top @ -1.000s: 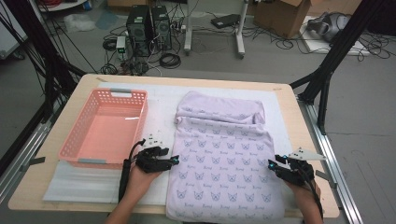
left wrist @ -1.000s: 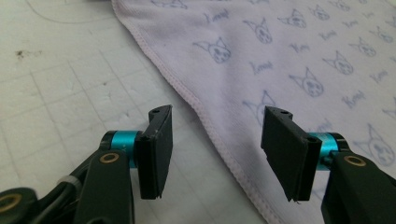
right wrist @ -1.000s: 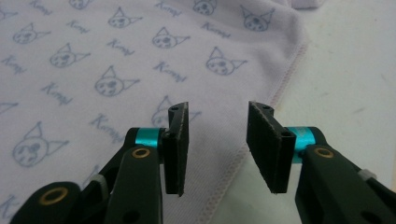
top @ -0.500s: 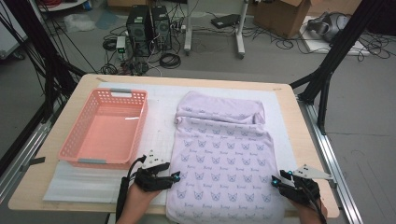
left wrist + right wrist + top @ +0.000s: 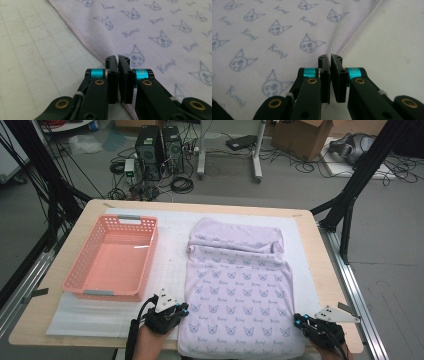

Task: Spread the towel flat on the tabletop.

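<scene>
The lilac blanket [image 5: 240, 290], printed with small cat faces, is spread flat on the right half of the worktop [image 5: 320, 270], its far end already folded back on itself in a rumpled band. The near two corners are gripped, one by each gripper. In the left gripper view the hemmed edge is seen running in between the jaws of the left gripper [image 5: 118, 60], which have just been closing and are now pressed together on the cloth. In the right gripper view the same is shown for the right gripper [image 5: 330, 58]: its jaws have just been closing and are now clamped on the hem at the other near corner. The work is judged to be at an early stage: a first fold at the far end is done, the near corners are taken, and the lifting and folding over are not yet done.

A pink basket [image 5: 145, 265] stands empty just left of the blanket, on a white gridded mat [image 5: 170, 265] laid over the wooden worktop. Beyond it, a grey floor with computer towers [image 5: 159, 145], loose cables and a cardboard box [image 5: 300, 132] is seen, with black frame struts at both sides.
</scene>
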Demonstrator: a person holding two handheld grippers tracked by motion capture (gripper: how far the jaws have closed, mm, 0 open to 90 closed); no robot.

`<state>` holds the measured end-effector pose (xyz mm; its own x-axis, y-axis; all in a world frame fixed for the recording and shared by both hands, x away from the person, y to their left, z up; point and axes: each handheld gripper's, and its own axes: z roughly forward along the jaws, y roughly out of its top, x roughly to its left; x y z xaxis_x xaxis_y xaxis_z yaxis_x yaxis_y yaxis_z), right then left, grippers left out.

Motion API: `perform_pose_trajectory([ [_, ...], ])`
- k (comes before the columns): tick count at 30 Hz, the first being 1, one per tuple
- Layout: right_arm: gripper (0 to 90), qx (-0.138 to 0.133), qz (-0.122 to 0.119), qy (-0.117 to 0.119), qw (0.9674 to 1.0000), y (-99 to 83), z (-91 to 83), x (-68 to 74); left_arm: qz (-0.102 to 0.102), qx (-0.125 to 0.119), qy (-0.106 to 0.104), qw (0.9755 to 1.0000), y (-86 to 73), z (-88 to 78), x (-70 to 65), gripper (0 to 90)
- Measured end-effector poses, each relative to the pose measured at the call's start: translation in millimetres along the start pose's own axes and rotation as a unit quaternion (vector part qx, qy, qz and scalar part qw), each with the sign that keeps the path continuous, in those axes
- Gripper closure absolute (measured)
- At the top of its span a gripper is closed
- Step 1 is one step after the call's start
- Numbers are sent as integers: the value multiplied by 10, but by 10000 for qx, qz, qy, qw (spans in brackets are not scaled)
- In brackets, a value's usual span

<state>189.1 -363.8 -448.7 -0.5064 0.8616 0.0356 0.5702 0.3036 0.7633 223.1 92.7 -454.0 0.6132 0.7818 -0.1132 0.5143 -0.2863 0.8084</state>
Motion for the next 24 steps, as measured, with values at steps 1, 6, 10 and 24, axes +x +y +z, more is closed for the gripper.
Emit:
perform_pose_trajectory([
  [1,864,5,-19,24,10000,-4,-8,-6,-23,-10,-9,10000,-10,-11,-5,868],
  [6,866,-54,57,147,9999,-61,-92,6,-321,11,-236,9992,-78,-109,13,871],
  [10,866,-236,155,294,9992,-117,-257,43,-334,29,-332,9989,-132,-206,-14,871],
  [24,774,-21,-98,484,9988,-391,-488,269,-99,-186,-574,9981,-385,-498,-129,763],
])
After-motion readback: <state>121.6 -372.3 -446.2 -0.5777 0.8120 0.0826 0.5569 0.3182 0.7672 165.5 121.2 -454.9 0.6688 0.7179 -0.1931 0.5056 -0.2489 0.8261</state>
